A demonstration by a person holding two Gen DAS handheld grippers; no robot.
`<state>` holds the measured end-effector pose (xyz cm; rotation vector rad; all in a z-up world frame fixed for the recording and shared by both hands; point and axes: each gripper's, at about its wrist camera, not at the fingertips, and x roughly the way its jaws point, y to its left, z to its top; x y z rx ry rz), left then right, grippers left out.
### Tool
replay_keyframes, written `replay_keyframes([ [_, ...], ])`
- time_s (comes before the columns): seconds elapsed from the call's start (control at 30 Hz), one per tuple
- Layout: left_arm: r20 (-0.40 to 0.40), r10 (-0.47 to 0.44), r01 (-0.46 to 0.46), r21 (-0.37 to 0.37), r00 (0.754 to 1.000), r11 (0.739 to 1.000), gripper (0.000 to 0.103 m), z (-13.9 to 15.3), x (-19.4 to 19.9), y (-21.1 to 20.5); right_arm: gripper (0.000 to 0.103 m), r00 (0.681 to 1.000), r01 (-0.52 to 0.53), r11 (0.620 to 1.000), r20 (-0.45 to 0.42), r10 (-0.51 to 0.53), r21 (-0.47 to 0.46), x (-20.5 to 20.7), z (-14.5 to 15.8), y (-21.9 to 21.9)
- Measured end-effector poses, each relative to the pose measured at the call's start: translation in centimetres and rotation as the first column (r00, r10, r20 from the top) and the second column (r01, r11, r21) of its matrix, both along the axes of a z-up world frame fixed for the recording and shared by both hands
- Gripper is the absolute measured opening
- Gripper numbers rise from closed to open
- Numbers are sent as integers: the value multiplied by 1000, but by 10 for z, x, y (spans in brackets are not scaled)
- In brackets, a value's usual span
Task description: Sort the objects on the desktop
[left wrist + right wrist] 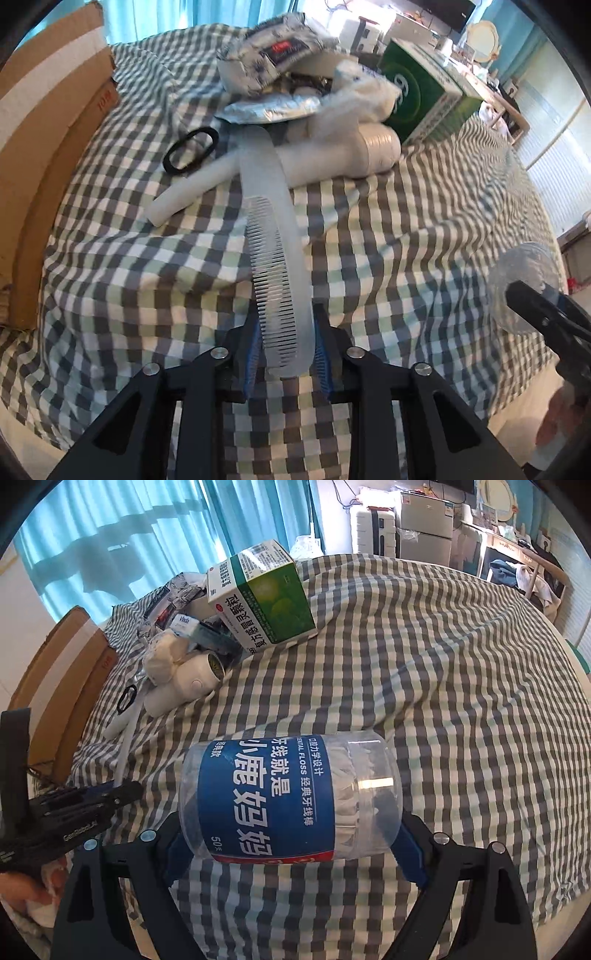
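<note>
A translucent comb is pinched by the left gripper, lifted for sorting. A dental floss jar is clamped sideways by the right gripper, apparently clear of the checked cloth.

Both views are lit by daylight filtered through the turquoise curtains, which are streaked with darker shadows of their own folds. The far room is washed out. A bright glare bar is seen on the clear dental floss jar. Soft shadows are cast on the checked sheet. Strong fisheye bending and dark corners are seen at the edges, and slight blur softens the left view.
</note>
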<state>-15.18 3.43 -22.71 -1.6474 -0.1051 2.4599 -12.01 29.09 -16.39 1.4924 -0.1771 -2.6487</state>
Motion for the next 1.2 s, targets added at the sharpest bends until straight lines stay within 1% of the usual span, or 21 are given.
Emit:
replay_keyframes([
  [0.03, -1, -1, 1, -1, 1000, 1000, 35, -1, -1, 2, 88, 1000, 0, 1000, 2, 0, 14, 1, -1, 0],
  [0.1, -7, 0, 0, 9, 1000, 1000, 45, -2, -4, 4, 88, 1000, 2, 1000, 9, -2, 15, 1, -3, 0],
  [0.17, -6, 8, -8, 6, 1000, 1000, 47, -3, -12, 6, 88, 1000, 4, 1000, 16, -4, 1, -3, -4, 1],
  [0.23, -12, 15, -15, 2, 1000, 1000, 48, -4, -19, 8, 88, 1000, -2, 1000, 21, 2, 6, -6, -7, 0],
  [0.33, -23, 31, -31, 26, 999, 999, 48, -6, -30, 6, 88, 999, -8, 1000, 31, 8, 7, -9, -12, -2],
  [0.37, -24, 35, -35, 33, 999, 999, 45, -6, -32, 5, 88, 999, -7, 1000, 35, 7, 5, -9, -14, -1],
  [0.4, -35, 40, -39, 22, 999, 999, 29, -5, -34, 4, 88, 999, -7, 1000, 41, 6, 3, -10, -15, 0],
  [0.43, -47, 37, -38, -12, 998, 999, 27, -4, -34, 5, 88, 999, -5, 1000, 43, 5, 3, -10, -16, 0],
  [0.47, -47, 34, -34, -3, 998, 999, 27, -3, -34, 3, 88, 999, -4, 1000, 45, 4, 3, -10, -17, 0],
  [0.53, -43, 56, -55, 33, 997, 998, 26, 0, -32, -4, 88, 999, -2, 1000, 45, 2, 3, -10, -16, 1],
  [0.63, -44, 71, -69, 43, 997, 997, 23, 5, -26, -12, 88, 999, -1, 1000, 33, 1, 11, -9, -11, 0],
  [0.67, -45, 70, -68, 39, 997, 997, 12, 7, -25, -16, 88, 1000, 2, 1000, 28, -2, 11, -8, -8, 0],
  [0.7, -46, 66, -64, 34, 997, 997, 7, 10, -21, -17, 88, 1000, 4, 1000, 22, -5, 11, -6, -5, -1],
  [0.83, -66, 60, -57, 42, 996, 997, 7, 26, 0, -19, 88, 1000, 5, 1000, 0, -5, 10, 3, 9, -5],
  [0.9, -68, 54, -51, 49, 996, 998, 4, 30, 10, -20, 88, 1000, 3, 1000, -11, -3, 6, 10, 16, -9],
  [1.0, -76, 53, -48, 63, 996, 997, 3, 33, 31, -26, 88, 1000, -3, 1000, -25, 3, 8, 18, 26, -14],
  [1.03, -81, 51, -46, 67, 995, 997, 3, 36, 34, -25, 88, 1000, -6, 1000, -31, 6, 11, 22, 30, -16],
  [1.07, -86, 49, -43, 69, 995, 997, 3, 37, 27, -25, 88, 999, -7, 1000, -35, 7, 14, 24, 33, -18],
  [1.13, -104, 41, -32, 81, 994, 996, 3, 50, 35, -22, 88, 999, -8, 1000, -45, 9, 18, 29, 40, -22],
  [1.2, -125, 39, -28, 84, 991, 996, 3, 59, 33, -23, 88, 998, -7, 1000, -58, 8, 17, 35, 47, -25],
])
